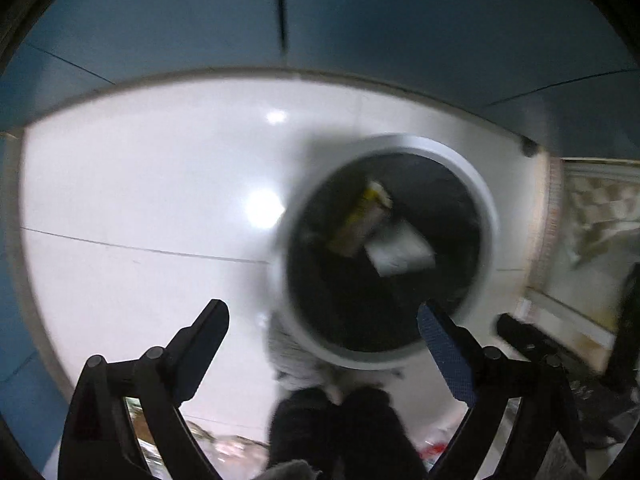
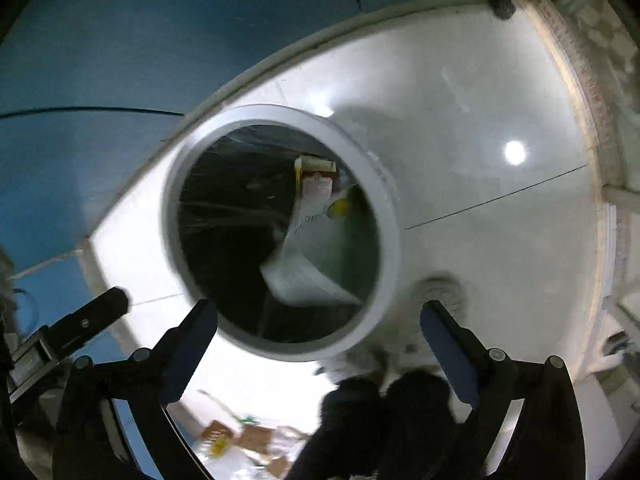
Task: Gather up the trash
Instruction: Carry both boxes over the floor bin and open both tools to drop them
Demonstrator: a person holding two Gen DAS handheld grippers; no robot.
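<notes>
So, round bin [image 1: 384, 252] w/ smooth grey rim, dark crinkly liner, on glossy white tile floor [image 1: 140, 184]. Yellow-brown wrapper [image 1: 364, 220] + white paper [image 1: 400, 252] lie inside, blurry. Left gripper [image 1: 324, 336] spread wide, empty; bin at 1 o'clock. Right gripper [image 2: 320, 332] also spread, empty; bin at 11. Only right view shows cardboard scraps [image 2: 248, 436] at 6.

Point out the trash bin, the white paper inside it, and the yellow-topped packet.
trash bin [image 2: 390, 216]: right wrist view, on its grey rim.
white paper [image 2: 308, 264]: right wrist view, middle of the sheet.
yellow-topped packet [image 2: 314, 165]: right wrist view, its top edge.
</notes>
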